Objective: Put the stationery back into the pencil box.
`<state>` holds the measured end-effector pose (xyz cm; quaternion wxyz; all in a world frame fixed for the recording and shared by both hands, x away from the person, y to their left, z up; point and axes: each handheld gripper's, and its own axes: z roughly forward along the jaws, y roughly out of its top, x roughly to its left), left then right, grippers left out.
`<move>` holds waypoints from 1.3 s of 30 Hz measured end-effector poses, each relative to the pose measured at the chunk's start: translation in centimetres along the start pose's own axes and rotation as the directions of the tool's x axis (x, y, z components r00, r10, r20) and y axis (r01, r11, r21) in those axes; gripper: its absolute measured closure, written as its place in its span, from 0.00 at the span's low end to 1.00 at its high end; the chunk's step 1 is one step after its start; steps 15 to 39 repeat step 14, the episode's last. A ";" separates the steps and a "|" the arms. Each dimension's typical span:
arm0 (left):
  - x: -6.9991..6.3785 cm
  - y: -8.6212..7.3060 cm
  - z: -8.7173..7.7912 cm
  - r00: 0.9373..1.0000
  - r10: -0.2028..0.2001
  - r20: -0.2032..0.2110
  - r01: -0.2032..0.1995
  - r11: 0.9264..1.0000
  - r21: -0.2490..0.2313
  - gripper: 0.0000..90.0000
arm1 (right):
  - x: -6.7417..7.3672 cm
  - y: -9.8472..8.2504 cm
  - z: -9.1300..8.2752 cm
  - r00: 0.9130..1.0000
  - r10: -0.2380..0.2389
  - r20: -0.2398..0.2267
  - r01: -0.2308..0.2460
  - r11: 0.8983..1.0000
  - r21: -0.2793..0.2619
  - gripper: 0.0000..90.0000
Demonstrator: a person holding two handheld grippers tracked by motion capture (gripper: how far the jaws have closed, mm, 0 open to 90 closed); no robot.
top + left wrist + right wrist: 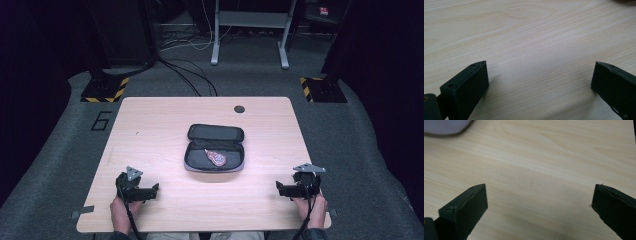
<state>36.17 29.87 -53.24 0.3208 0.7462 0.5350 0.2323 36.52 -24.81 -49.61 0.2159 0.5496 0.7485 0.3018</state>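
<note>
A dark zip case (215, 147) lies open flat in the middle of the wooden table (150, 120), lid hinged back toward the far side. A small pinkish patterned item (216, 158) rests in its near half. My left gripper (150, 191) sits near the table's front left, a hand behind it. My right gripper (281, 189) sits at the front right, likewise held by a hand. In the left gripper view the gripper (540, 75) is open over bare wood. The right gripper (540, 196) is open too, with a pale edge of the case (445, 127) at the upper left.
A round dark cable hole (239, 109) sits near the table's far edge. Grey carpet surrounds the table, with cables (192, 75), a metal frame (249, 30) and two yellow-black striped stand bases (105, 90) beyond it.
</note>
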 end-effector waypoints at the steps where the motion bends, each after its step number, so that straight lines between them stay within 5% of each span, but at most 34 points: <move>1: 0.0 0.0 0.0 1.000 -0.001 0.000 0.001 1.000 0.000 0.01 | -0.7 -1.1 0.3 1.000 0.024 0.009 -0.024 1.000 0.000 0.00; 7: 0.0 0.0 -0.1 1.000 0.002 0.001 -0.002 1.000 0.009 0.01 | -2.1 -3.0 0.9 0.997 0.072 0.028 -0.072 0.997 0.003 0.00; 12: 0.0 0.0 0.0 1.000 0.000 -0.004 0.000 1.000 -0.002 0.01 | -2.3 -4.0 0.8 0.997 0.052 0.053 -0.049 0.998 -0.041 0.00; 39: 0.0 0.0 0.0 1.000 -0.001 -0.004 0.001 1.000 -0.002 0.01 | -2.3 -4.0 0.9 0.997 0.050 0.054 -0.048 0.998 -0.043 0.00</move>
